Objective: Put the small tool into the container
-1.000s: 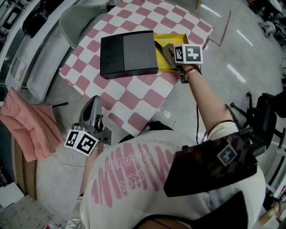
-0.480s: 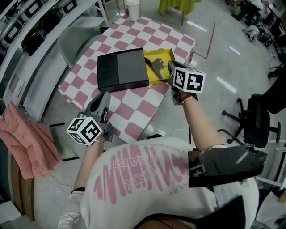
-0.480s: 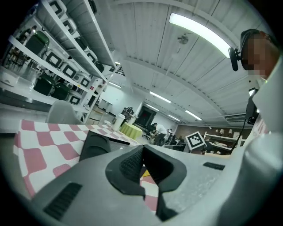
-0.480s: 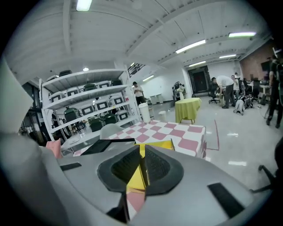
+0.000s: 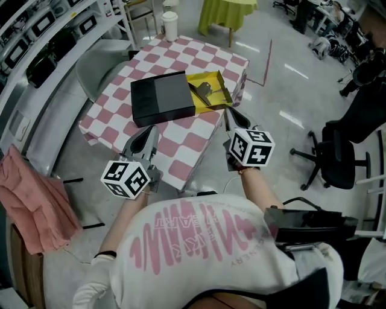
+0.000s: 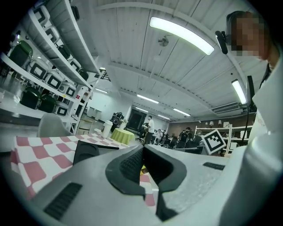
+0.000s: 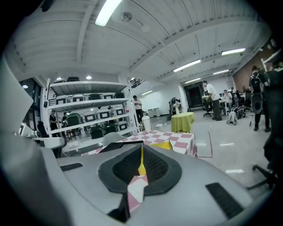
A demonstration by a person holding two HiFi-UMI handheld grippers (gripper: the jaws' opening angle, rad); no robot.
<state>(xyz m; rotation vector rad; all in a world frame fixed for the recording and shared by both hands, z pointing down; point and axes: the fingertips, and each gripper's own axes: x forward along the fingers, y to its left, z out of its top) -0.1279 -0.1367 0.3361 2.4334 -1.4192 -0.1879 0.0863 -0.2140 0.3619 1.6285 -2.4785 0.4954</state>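
Observation:
The small grey tool [image 5: 205, 89] lies inside the open yellow container [image 5: 224, 84] at the right end of the checkered table [image 5: 181, 145]. A black and grey box [image 5: 163, 96] sits just left of the container. My right gripper [image 5: 228, 111] [image 7: 141, 148] hangs off the table's near right corner, well back from the container. Its jaws have just been closing and now stand shut with nothing between them. My left gripper [image 5: 152, 128] [image 6: 142, 148] hovers over the table's near edge, level, jaws shut and empty.
A grey chair [image 5: 102, 60] stands left of the table, with shelves of equipment behind it. A pink cloth [image 5: 30, 199] hangs at the far left. A black office chair [image 5: 338, 157] is on the right. A green-covered table [image 5: 226, 11] and a white cup [image 5: 170, 17] lie beyond.
My right gripper drew back from the yellow container toward the person, rose, and its jaws closed on nothing. The tool stayed in the container. The left gripper lifted a little.

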